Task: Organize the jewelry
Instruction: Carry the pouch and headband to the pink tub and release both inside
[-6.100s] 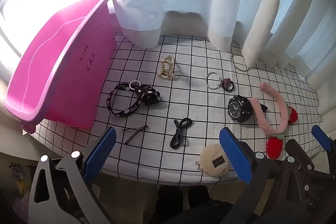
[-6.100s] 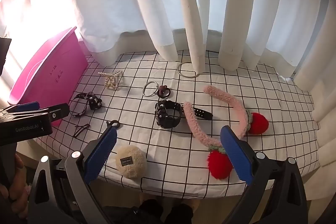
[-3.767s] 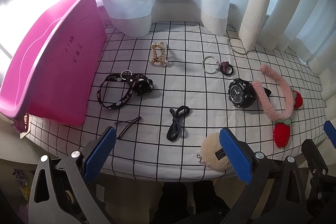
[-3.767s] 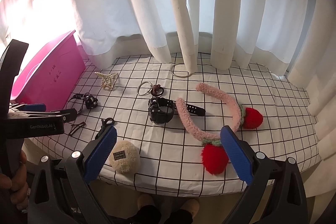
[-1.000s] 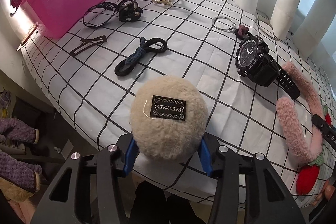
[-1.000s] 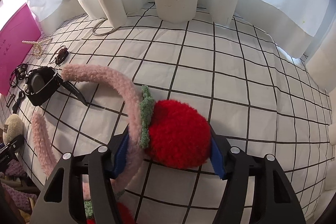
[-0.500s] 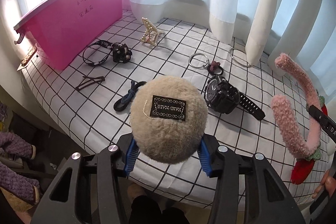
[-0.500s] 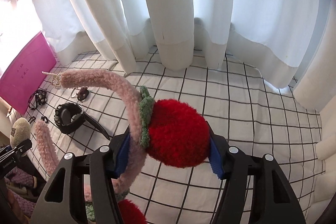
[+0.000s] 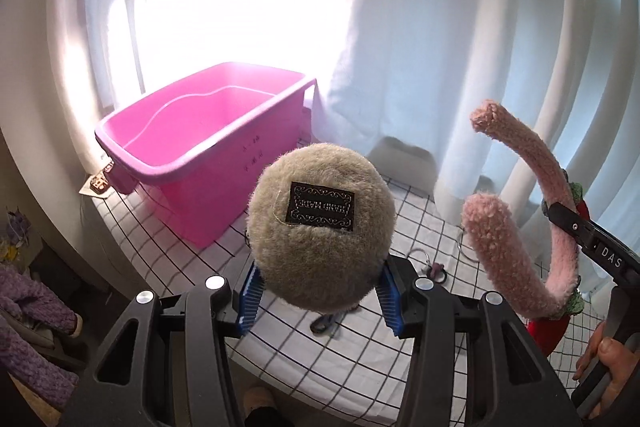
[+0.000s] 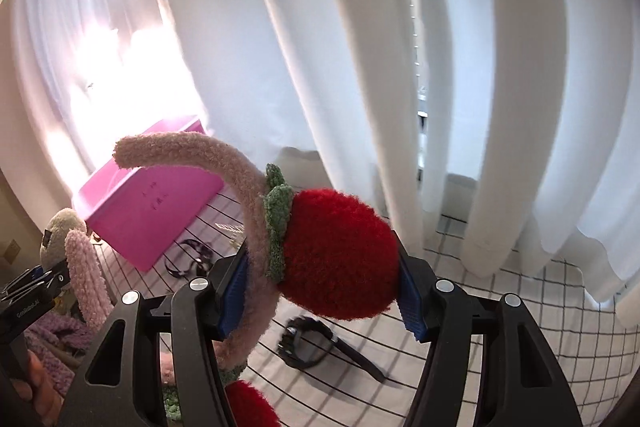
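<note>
The left gripper [image 9: 318, 297] holds a beige puff [image 9: 320, 231] between its blue fingers [image 9: 249, 291] — the pads press on both sides of it, and the black label on the puff faces the camera. The puff is up in the air, above the bench [image 9: 360, 359] with its white checked cloth, and the open pink bin [image 9: 208, 147] stands behind it at the left end. The right gripper [image 10: 320, 297] pinches the red strawberry pompom [image 10: 340, 251] of a pink headband [image 10: 224, 163]; the fingers [image 10: 408, 301] squeeze the pompom from both sides, and the fluffy band curves up and to the left, off the bench. In the left wrist view the headband hangs in the air just right of the puff, not touching it. On the cloth below lie a black watch [image 10: 308, 345] and a key ring [image 9: 420, 259], both apart from the bin. White curtains [image 10: 360, 67] hang behind the bench.
</note>
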Available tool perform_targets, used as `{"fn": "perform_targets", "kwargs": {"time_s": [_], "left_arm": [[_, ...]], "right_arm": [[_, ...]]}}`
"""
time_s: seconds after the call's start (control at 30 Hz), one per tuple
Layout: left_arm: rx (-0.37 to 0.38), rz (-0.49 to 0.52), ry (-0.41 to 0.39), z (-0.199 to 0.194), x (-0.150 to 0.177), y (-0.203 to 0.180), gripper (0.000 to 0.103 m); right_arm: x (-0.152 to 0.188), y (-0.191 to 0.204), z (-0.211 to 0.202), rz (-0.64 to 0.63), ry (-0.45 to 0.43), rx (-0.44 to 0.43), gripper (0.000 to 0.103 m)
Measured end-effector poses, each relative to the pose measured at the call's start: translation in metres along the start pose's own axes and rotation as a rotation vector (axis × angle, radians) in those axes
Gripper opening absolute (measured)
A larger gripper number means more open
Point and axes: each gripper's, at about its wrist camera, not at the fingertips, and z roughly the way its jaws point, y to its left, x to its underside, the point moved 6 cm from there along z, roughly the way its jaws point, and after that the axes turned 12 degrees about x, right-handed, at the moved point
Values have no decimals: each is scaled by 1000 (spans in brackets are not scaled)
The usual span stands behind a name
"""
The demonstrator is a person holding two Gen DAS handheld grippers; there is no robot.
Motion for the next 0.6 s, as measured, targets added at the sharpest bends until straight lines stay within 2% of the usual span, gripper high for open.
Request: {"fn": "perform_targets", "kwargs": {"time_s": [0.1, 0.2, 0.3, 0.47, 0.6], "left_arm": [[-22, 0, -51, -8, -36, 39, 47], [-46, -11, -69, -6, -70, 83, 47], [-83, -25, -80, 5, -103, 130, 48], [-98, -70, -28, 42, -142, 196, 48], [-104, -92, 44, 82, -150, 235, 48]], "right_arm": [[-36, 56, 15, -18, -29, -60, 60], [-70, 116, 36, -39, -36, -115, 60], [-104, 175, 61, -91, -53, -129, 60], [-142, 262, 110, -148, -11, -142, 60], [-152, 305, 159, -198, 63, -120, 60]]}}
